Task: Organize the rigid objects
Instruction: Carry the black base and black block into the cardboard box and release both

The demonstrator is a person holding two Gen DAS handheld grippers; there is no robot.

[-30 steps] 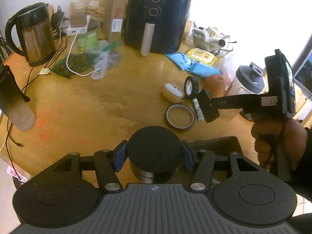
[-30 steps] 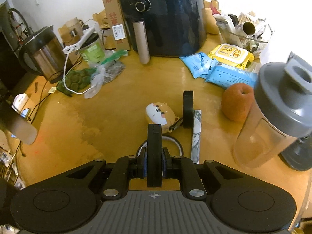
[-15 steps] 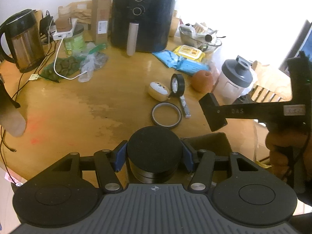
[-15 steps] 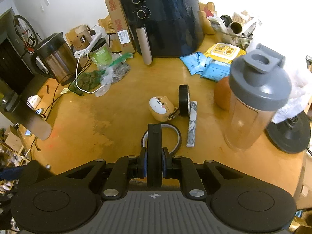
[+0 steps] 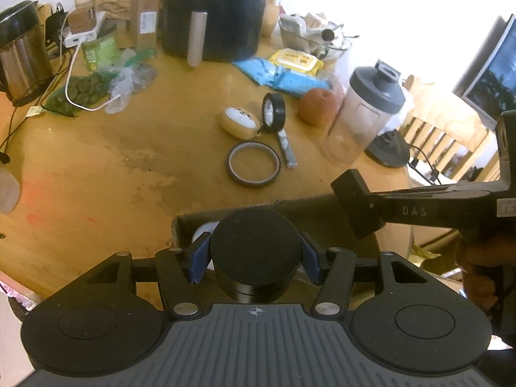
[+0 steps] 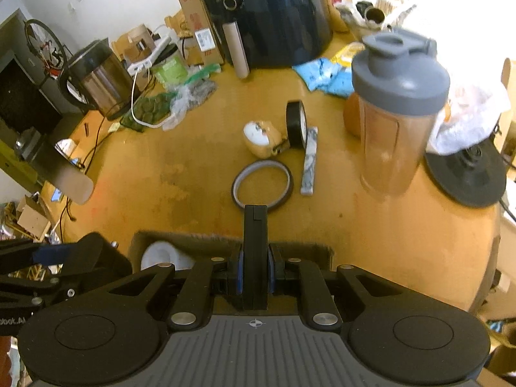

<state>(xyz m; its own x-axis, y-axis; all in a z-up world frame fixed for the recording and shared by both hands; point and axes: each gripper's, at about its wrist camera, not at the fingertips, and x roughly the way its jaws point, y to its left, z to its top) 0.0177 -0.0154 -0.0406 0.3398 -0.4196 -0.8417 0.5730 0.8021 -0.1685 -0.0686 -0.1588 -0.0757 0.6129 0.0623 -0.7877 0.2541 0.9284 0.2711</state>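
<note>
Two loads sit over the cardboard box (image 5: pixel 325 216) at the worktop's (image 5: pixel 96 174) near edge, neither dropped yet.
Your left hand-held gripper (image 5: pixel 254 258) clamps a black round tin (image 5: pixel 254 245); your right hand-held gripper (image 6: pixel 254 271) pinches a flat black block (image 6: pixel 254 251). Left mid-worktop: tape ring (image 5: pixel 254 167), black tape roll (image 5: pixel 273 113), dog-face case (image 5: pixel 238 122). Beside them, the shaker bottle (image 6: pixel 396 106) crowds the right edge.

A kettle (image 5: pixel 22 54) and air fryer (image 5: pixel 213 9) stand on the table (image 5: pixel 96 167).
</note>
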